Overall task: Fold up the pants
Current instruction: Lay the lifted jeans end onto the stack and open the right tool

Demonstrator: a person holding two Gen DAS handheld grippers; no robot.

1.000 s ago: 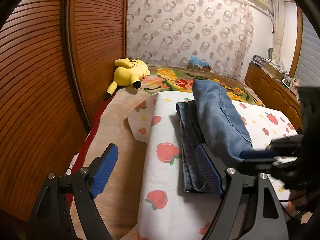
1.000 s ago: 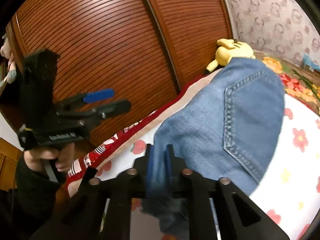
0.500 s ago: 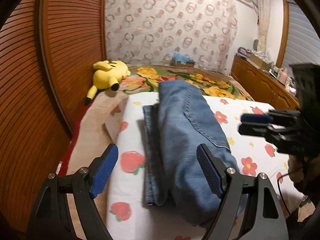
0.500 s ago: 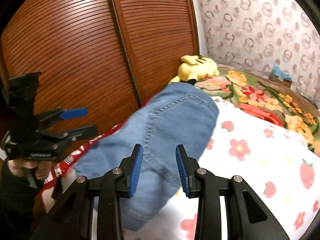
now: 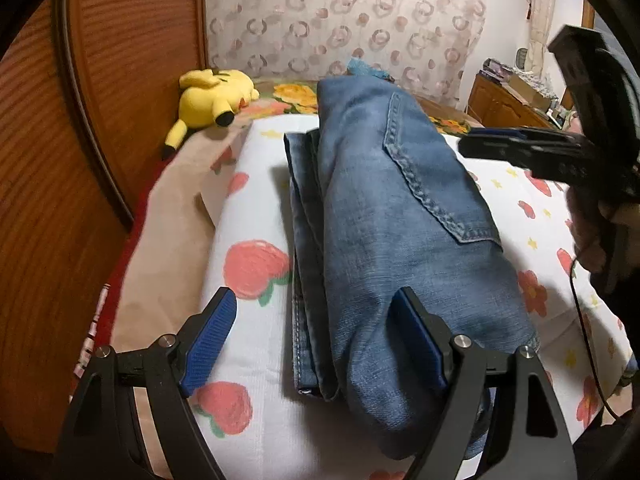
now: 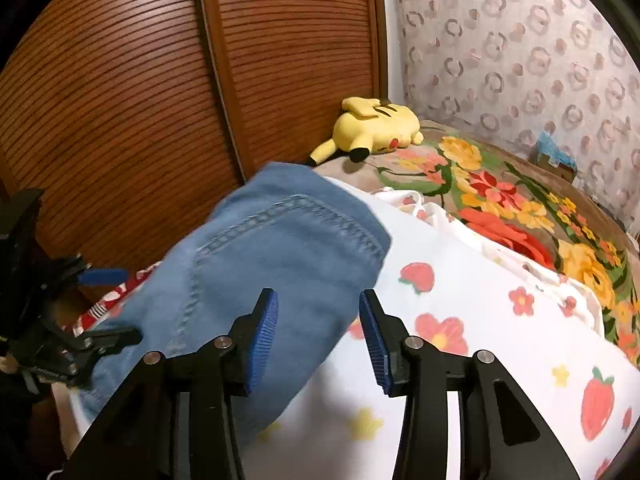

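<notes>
A pair of blue jeans (image 5: 400, 216) lies folded into a thick bundle on a white sheet (image 5: 256, 208) printed with strawberries and flowers, which covers the near part of the bed. A back pocket with its stitched outline faces up on the top layer, and beneath it, on the side towards the wardrobe, the edges of the lower layers stick out in a narrow stack.

The left gripper (image 5: 316, 340) hangs low over the near end of the bundle with its fingers (image 5: 210, 340) wide apart and nothing clamped. One blue pad sits over the sheet beside the jeans; the other stands in front of the denim, and whether it touches the cloth cannot be told.

The right gripper (image 6: 318, 338) hovers above the other side of the bundle. Its fingers are spreading and hold nothing; the edge of the jeans and a strip of white sheet show in the gap between the pads. In the left wrist view a hand (image 5: 592, 228) grips its handle at the right edge.

Farther up the bed a yellow plush toy (image 6: 376, 128) lies on its side on a flowered blanket (image 6: 516, 208), close to the brown slatted wardrobe doors (image 6: 132, 92). A curtain (image 5: 344, 20) with ring shapes hangs behind.
</notes>
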